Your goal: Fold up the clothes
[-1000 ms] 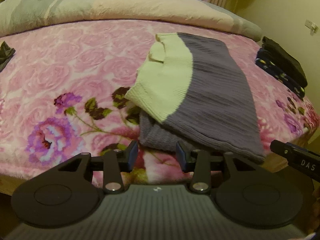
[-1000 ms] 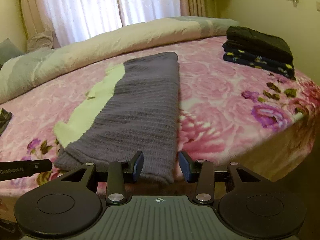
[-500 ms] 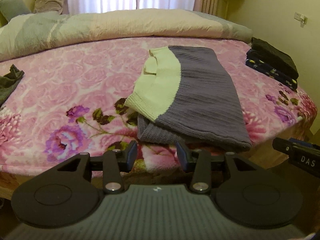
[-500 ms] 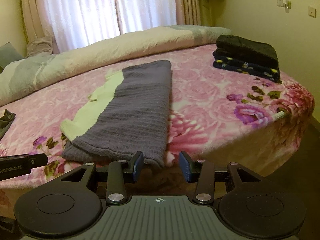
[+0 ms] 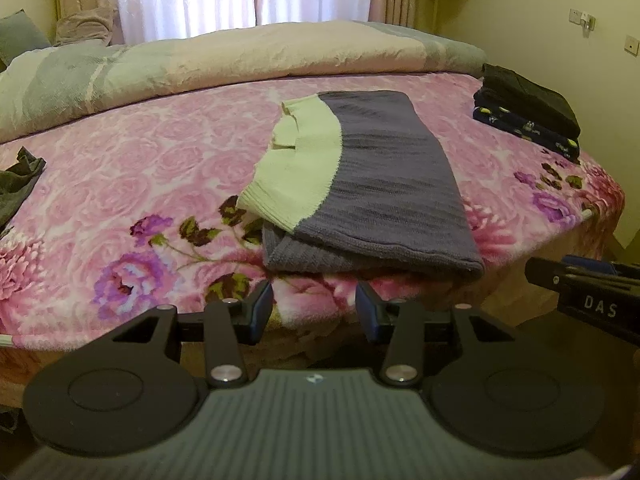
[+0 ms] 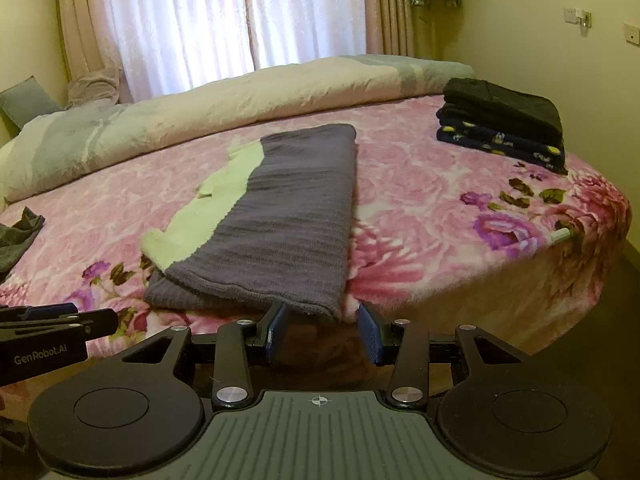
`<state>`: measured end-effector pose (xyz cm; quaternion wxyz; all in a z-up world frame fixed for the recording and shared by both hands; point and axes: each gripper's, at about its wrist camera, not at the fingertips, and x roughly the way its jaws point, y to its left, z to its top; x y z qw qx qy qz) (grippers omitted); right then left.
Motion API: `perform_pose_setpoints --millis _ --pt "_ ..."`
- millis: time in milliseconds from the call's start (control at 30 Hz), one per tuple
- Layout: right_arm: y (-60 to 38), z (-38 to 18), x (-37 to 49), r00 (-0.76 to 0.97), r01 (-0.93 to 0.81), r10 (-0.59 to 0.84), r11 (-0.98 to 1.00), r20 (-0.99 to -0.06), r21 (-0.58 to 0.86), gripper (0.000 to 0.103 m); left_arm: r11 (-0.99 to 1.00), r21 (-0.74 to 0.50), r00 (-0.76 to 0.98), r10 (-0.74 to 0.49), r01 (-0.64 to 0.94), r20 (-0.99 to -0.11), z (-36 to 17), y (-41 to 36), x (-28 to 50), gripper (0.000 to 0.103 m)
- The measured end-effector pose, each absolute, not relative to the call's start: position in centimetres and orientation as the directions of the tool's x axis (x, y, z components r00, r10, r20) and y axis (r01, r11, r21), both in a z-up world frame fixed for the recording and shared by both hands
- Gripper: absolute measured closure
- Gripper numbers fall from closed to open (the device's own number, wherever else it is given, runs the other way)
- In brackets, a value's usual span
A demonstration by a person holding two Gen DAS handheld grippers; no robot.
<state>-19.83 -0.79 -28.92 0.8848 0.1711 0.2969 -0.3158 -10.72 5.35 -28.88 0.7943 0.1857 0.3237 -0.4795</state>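
A pink floral bed (image 5: 120, 168) fills the curtained room; the folded purple-and-green sweater (image 5: 384, 184) lies near its front edge. The left gripper (image 5: 314, 312) and right gripper (image 6: 322, 334) hover off that edge, both spread, holding nothing.

The room is lit mostly by daylight diffused through the white sheer curtain (image 6: 224, 28) at the far side, which is blown out to near-white in both views; a warm yellowish cast is laid over the walls. The pink floral blanket (image 5: 120, 168) is evenly and softly lit, and only a narrow soft shadow is cast beside the folded sweater (image 6: 280, 216). Strong fisheye bending is seen — the bed edge is curved, and the corners are cut off by a dark vignette. Mild softness and compression noise are noted throughout; the space below the bed edge is left dim.
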Motion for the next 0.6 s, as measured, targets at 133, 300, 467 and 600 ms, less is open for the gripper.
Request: perform_pose_setpoints --millis 133,300,467,600 --pt "-0.8 -29.3 -19.7 0.620 0.658 -0.451 0.744 -0.641 0.113 0.060 0.457 -0.023 0.318 -0.654 0.889 -0.687 -28.7 5.4 -10.9 0.059" --pt "-1.0 -29.6 -19.5 0.619 0.656 -0.445 0.746 -0.648 0.115 0.060 0.451 -0.028 0.308 -0.653 0.892 -0.692 -28.9 5.0 -10.8 0.059" --pt "-1.6 -30.0 -19.4 0.627 0.654 -0.432 0.744 -0.648 0.136 0.060 0.446 -0.079 0.271 -0.665 0.892 -0.696 -29.3 4.9 -9.6 0.059" --pt "-3.2 -30.6 -19.8 0.630 0.667 -0.423 0.724 -0.651 0.174 0.060 0.439 -0.225 0.186 -0.714 0.870 -0.675 -29.7 5.4 -6.6 0.059"
